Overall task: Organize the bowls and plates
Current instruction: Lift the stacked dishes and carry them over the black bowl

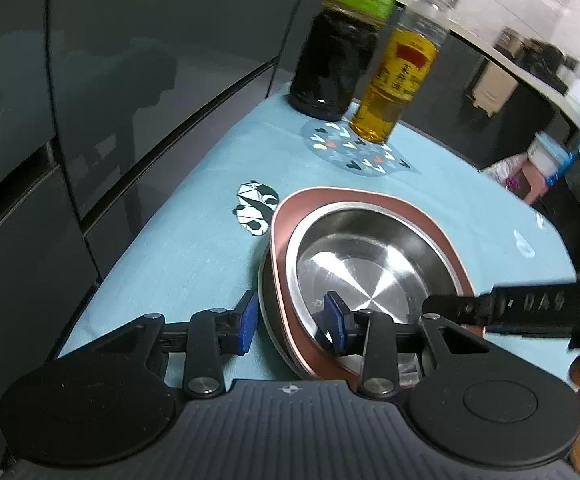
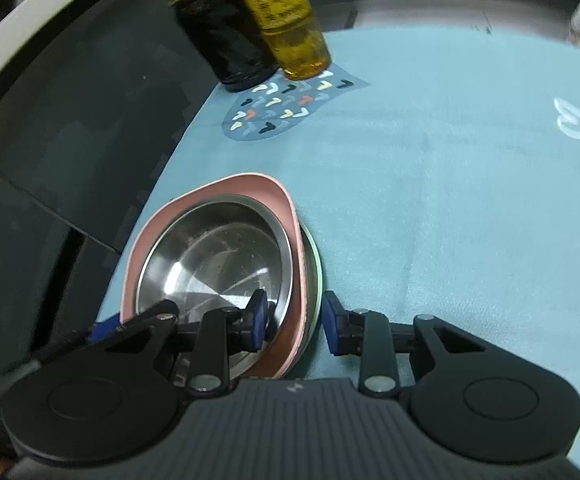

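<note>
A steel bowl (image 1: 370,256) sits inside a pink plate (image 1: 286,216), which rests on another dish on the blue tablecloth (image 1: 194,240). My left gripper (image 1: 294,320) is open, its jaws straddling the stack's near left rim, one pad outside and one inside the bowl. The right gripper's finger (image 1: 530,306) reaches in from the right. In the right wrist view the steel bowl (image 2: 218,256), the pink plate (image 2: 290,216) and a pale green rim (image 2: 317,256) beneath show. My right gripper (image 2: 294,320) is open, straddling the stack's right rim.
A dark sauce bottle (image 1: 334,68) and a yellow oil bottle (image 1: 394,92) stand at the table's far end beside a patterned coaster (image 1: 354,152); both show in the right wrist view (image 2: 226,44), (image 2: 290,28). Dark cabinet fronts (image 1: 90,100) run along the table's left edge.
</note>
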The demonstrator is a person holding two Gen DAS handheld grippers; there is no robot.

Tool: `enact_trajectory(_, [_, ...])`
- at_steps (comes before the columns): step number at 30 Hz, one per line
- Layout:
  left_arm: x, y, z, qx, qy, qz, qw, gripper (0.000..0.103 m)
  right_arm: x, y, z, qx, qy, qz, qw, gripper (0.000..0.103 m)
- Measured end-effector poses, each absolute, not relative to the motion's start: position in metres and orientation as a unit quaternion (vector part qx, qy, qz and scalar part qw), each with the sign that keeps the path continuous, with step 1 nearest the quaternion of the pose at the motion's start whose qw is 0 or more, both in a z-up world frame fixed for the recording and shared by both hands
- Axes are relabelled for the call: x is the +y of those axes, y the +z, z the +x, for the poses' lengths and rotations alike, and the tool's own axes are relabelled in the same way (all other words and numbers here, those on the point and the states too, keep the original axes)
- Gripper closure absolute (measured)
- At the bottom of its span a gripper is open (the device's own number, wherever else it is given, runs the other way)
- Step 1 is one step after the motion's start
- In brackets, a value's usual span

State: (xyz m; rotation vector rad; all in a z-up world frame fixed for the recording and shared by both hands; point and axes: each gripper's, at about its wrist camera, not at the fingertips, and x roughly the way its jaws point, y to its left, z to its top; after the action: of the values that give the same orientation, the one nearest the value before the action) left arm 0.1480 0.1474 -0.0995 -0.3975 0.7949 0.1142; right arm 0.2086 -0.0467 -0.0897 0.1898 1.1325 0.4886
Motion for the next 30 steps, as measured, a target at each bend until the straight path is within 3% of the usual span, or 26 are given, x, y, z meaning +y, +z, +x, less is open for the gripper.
enact_trajectory(17, [0.133, -0.047, 0.105, 0.325, 0.035, -0.179, 0.928, 0.070, -0.072, -0.031, 0.163, 0.463, 0.235, 0.116, 0.847, 0.093])
enact_trajectory(30, [0.094, -0.039, 0.073, 0.336, -0.005, -0.154, 0.929, 0.070, -0.113, -0.023, 0.116, 0.448, 0.206, 0.146, 0.858, 0.093])
